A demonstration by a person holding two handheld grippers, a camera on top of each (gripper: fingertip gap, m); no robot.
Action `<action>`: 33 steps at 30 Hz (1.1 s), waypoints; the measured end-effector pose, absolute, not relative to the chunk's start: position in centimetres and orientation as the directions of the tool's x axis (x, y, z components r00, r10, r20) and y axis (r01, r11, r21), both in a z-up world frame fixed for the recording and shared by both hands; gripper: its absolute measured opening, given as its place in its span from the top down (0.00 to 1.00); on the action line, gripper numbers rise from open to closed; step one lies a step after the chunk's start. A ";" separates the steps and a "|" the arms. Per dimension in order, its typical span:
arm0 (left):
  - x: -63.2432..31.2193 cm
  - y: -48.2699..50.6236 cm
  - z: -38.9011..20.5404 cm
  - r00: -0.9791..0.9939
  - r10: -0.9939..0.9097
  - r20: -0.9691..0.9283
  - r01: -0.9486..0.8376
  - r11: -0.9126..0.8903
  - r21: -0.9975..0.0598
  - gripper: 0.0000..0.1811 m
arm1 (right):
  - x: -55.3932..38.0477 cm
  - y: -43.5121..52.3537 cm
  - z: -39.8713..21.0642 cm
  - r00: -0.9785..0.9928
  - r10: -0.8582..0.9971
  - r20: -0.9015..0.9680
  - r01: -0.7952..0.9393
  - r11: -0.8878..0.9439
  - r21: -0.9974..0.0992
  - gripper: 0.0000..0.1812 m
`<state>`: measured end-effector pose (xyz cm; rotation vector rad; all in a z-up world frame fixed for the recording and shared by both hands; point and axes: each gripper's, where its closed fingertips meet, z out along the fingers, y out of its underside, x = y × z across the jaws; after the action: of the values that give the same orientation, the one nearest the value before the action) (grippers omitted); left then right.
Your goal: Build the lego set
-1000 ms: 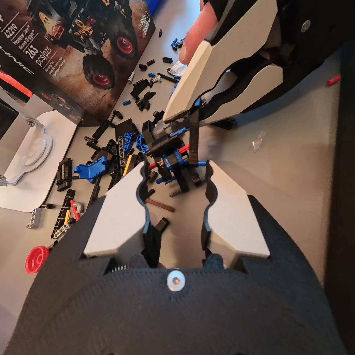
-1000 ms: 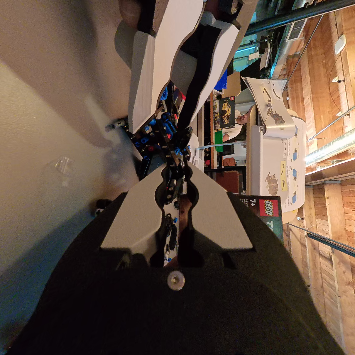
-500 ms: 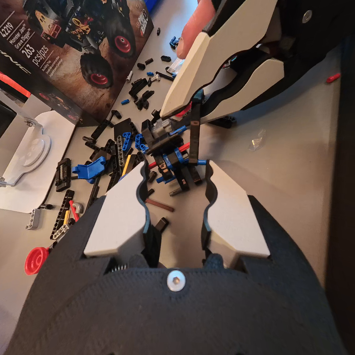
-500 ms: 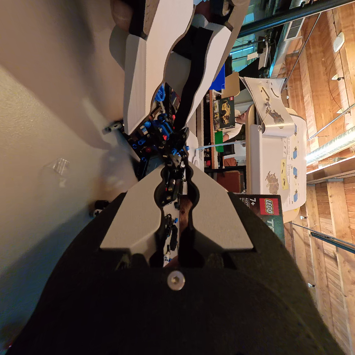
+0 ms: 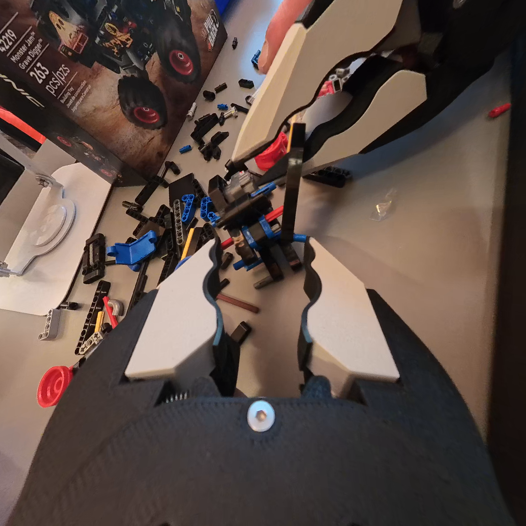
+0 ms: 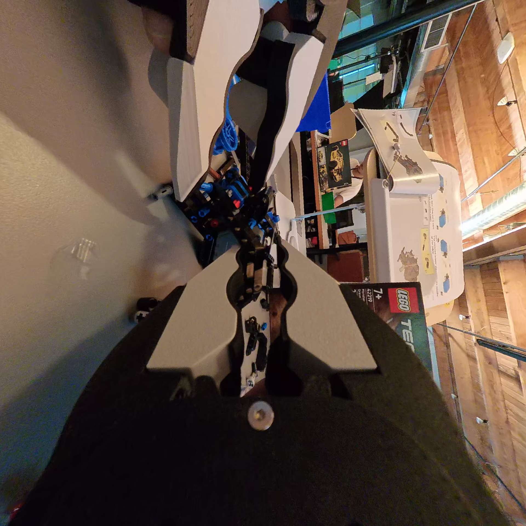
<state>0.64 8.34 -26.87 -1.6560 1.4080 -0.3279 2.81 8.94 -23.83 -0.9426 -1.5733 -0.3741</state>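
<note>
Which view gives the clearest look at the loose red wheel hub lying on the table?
The left wrist view. The red wheel hub lies in plain sight on the grey table at the lower left, beside the left gripper body, apart from the pile of loose pieces. In the right wrist view I cannot find it.

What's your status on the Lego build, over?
Left gripper open, straddling the assembly. Right gripper shut on its upright black beam. Loose parts piled beside it.

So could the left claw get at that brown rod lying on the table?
Probably yes. The left claw is open, and the brown rod lies bare on the table between its fingers, nothing covering it.
</note>
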 end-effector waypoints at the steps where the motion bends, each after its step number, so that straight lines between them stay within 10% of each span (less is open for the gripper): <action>1: 0.6 8.4 -26.9 0.314 -0.886 -0.340 -0.645 0.063 -0.761 0.69 | 2.8 9.0 -23.8 0.035 0.358 0.933 0.740 0.618 -0.265 0.91; 33: 0.8 8.3 -27.2 0.286 -0.884 -0.370 -0.662 0.097 -0.743 0.72 | 3.5 9.9 -24.3 0.119 0.549 0.827 0.735 0.512 -0.445 0.89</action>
<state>0.85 8.28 -27.16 -1.6303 1.4437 -0.3019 3.50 9.87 -24.26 -1.1451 -1.5479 -0.1918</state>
